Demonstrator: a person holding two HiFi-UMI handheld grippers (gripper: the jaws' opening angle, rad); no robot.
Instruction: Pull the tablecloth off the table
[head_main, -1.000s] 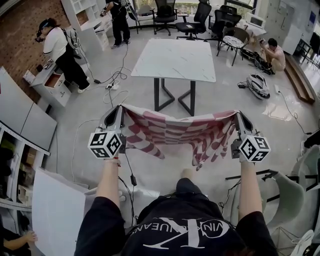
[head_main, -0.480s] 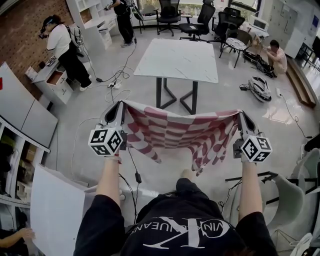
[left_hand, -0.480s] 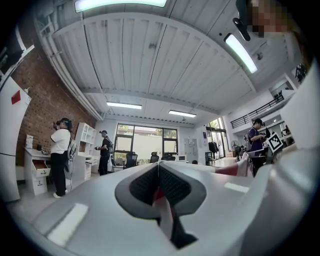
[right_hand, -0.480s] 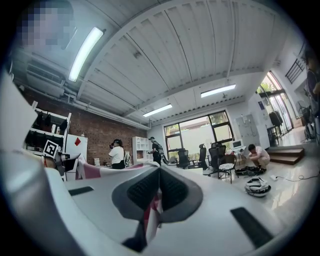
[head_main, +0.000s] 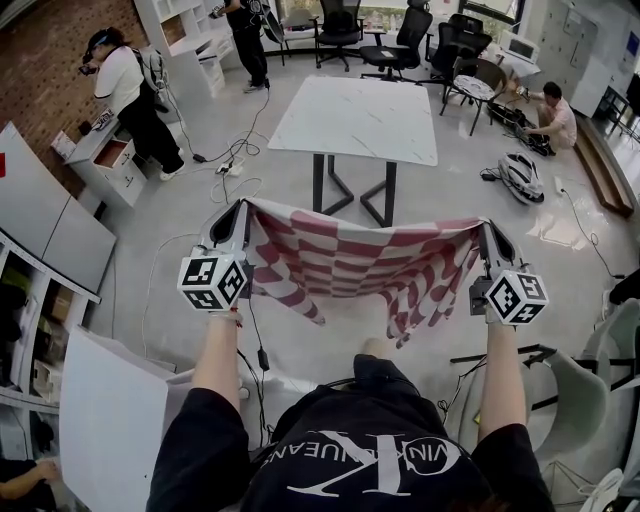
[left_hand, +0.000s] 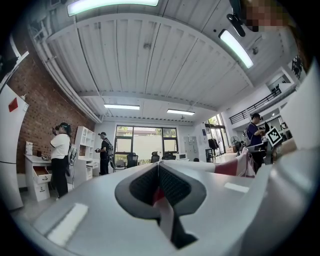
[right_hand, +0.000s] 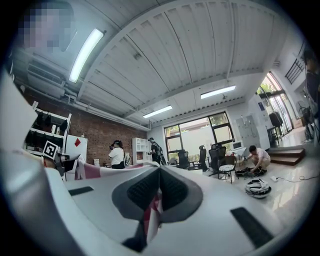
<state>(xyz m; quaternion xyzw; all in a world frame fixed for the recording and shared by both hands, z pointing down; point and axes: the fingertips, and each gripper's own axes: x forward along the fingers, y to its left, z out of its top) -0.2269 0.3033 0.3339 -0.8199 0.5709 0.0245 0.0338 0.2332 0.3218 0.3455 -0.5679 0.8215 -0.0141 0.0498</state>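
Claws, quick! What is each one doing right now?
Left claw: closed, holding one corner of the tablecloth.
Right claw: closed, holding the tablecloth's other corner.

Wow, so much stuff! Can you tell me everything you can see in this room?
tablecloth: one, red and white checks, hanging in the air between the two grippers, off the table
table: one, white top on dark legs, mid-floor beyond the cloth
office chairs: several, black, at the far end
person in white top: one, far left, by a white desk
person in black: one, at the back by the shelves
crouching person: one, light top, far right
shelf unit: one, white, back left
cables: some, dark, on the floor left of the table
left gripper: one, grey, shut on the cloth's left end
right gripper: one, grey, shut on the cloth's right end
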